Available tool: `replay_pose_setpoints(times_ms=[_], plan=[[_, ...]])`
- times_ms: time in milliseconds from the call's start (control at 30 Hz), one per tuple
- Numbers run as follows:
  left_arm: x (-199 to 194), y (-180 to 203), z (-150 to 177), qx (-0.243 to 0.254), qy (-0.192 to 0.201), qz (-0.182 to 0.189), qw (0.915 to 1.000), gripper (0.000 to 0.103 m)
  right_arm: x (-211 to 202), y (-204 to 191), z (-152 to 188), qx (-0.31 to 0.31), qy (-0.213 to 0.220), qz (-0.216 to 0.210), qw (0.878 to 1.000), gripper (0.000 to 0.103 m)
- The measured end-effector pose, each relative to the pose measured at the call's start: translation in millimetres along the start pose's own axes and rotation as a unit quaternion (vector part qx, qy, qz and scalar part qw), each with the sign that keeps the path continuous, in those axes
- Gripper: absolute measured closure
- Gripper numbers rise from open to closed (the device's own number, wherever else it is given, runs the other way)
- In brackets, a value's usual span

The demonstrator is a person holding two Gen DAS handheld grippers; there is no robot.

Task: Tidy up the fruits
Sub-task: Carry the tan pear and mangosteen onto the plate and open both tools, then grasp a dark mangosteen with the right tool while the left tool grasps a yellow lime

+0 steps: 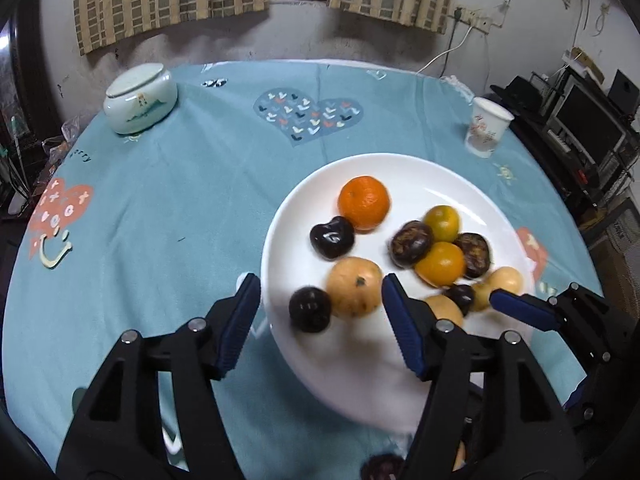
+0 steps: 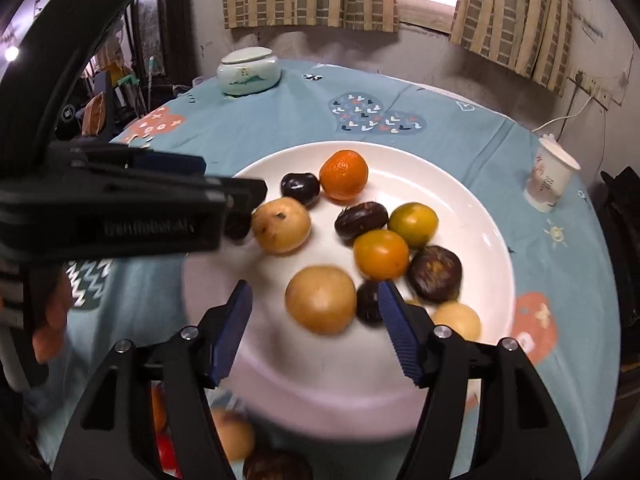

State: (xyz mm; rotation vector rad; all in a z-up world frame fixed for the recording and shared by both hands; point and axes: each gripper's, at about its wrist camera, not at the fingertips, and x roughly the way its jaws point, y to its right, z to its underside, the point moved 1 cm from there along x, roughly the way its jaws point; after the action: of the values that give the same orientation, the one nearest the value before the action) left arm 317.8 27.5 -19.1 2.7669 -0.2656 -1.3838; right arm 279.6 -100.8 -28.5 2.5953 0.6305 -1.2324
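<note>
A white plate (image 1: 304, 216) (image 2: 472, 208) on the blue tablecloth holds several fruits: an orange mandarin (image 1: 364, 202) (image 2: 344, 175), yellow-green citrus (image 1: 442, 223) (image 2: 413, 220), tan round fruits (image 1: 354, 286) (image 2: 321, 305) and dark purple ones (image 1: 332, 237) (image 2: 300, 189). My left gripper (image 1: 320, 300) is open over the plate's near edge, with a dark fruit (image 1: 310, 309) and a tan fruit between its fingers. My right gripper (image 2: 314, 300) is open, with a tan fruit between its fingers. The left gripper also shows in the right wrist view (image 2: 240, 196).
A pale green lidded jar (image 1: 140, 98) (image 2: 248, 70) stands at the far left. A paper cup (image 1: 486, 126) (image 2: 550, 176) stands at the right. More fruits (image 2: 234, 434) lie below the plate's near edge. Dark shelving (image 1: 580, 120) stands right of the table.
</note>
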Motion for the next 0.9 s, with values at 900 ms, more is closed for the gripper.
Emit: replay_pose_setpoints(times_ms=[900], plan=[[-132.6,28.4,210.2,-0.004,0.044,0.0,0.999,0.012,-155.0,-38.0,168.4,0.09,0.02,0.013,0.996,0.013]])
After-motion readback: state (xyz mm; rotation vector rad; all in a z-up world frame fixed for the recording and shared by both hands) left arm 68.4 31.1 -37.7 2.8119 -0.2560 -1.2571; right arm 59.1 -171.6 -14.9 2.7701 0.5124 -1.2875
